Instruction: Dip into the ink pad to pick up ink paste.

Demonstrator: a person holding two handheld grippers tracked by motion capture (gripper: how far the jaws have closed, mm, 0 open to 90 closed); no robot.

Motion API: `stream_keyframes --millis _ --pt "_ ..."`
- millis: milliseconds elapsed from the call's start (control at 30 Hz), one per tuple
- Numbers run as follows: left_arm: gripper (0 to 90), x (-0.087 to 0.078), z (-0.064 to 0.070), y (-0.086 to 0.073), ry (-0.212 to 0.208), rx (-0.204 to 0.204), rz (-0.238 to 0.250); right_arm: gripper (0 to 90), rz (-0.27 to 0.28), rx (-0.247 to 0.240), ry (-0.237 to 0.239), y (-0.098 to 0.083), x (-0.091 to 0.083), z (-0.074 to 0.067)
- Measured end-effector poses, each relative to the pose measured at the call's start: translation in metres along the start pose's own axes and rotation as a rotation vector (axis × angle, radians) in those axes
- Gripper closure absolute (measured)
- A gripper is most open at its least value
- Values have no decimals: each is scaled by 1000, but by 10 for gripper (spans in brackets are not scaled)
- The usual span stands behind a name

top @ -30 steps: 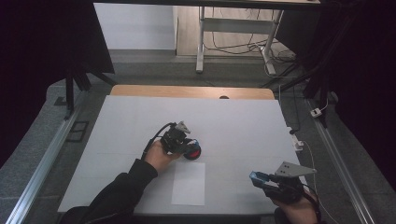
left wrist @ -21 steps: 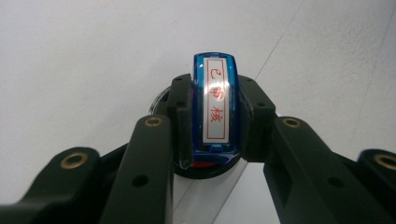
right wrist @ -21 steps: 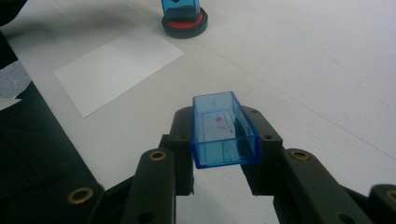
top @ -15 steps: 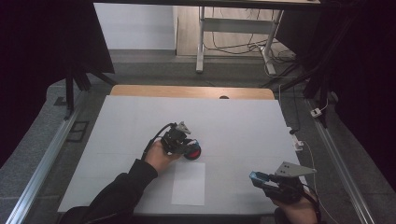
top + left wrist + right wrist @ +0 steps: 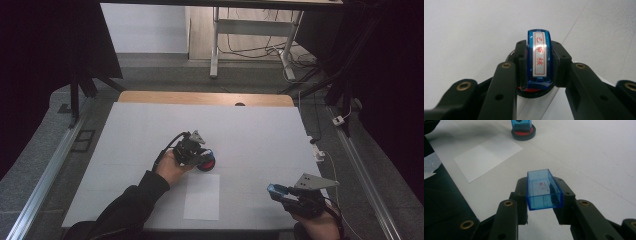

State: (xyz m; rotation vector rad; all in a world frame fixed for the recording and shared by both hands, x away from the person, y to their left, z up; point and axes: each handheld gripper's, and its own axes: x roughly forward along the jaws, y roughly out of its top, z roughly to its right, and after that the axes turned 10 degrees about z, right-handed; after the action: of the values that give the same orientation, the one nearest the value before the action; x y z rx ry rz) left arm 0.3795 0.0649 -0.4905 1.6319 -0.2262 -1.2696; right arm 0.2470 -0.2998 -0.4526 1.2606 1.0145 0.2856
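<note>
high view, read from the left: the left gripper [image 5: 196, 152] holds the blue stamp [image 5: 205, 154] down on the round red ink pad [image 5: 207, 163] at the middle of the white table [image 5: 260, 135]. just nearer the person lies the blank sheet of paper [image 5: 202, 196], and at the right edge the right gripper [image 5: 287, 192] holds the stamp's clear blue cap [image 5: 276, 189] off the surface. judging from that, the cap is off and the stamp is being inked; pressing it on the paper and recapping seem left to do, as the sheet bears no mark.

left gripper view adds what the overhead cannot: the jaws clamp the stamp [image 5: 539, 58] by its 2 sides, its red-lettered label facing up, the pad [image 5: 534, 92] under it. right gripper view shows the cap [image 5: 543, 189] gripped with its hollow side up, faint red smudges inside, and the stamp [image 5: 521, 124], pad [image 5: 523, 134] and paper [image 5: 487, 153] farther off.
</note>
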Motion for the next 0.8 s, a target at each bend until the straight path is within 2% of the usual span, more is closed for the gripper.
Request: stream_keyframes --millis 233,333,600,800 --pt "701 -8 0 5 -16 -5 31 678 3 3 -2 0 0 0" --pt "701 -14 0 6 -52 -12 53 678 4 3 -2 0 0 0" --pt "700 -28 3 8 -78 2 86 678 4 3 -2 0 0 0" --pt "700 -37 6 9 -88 10 92 678 4 3 -2 0 0 0"
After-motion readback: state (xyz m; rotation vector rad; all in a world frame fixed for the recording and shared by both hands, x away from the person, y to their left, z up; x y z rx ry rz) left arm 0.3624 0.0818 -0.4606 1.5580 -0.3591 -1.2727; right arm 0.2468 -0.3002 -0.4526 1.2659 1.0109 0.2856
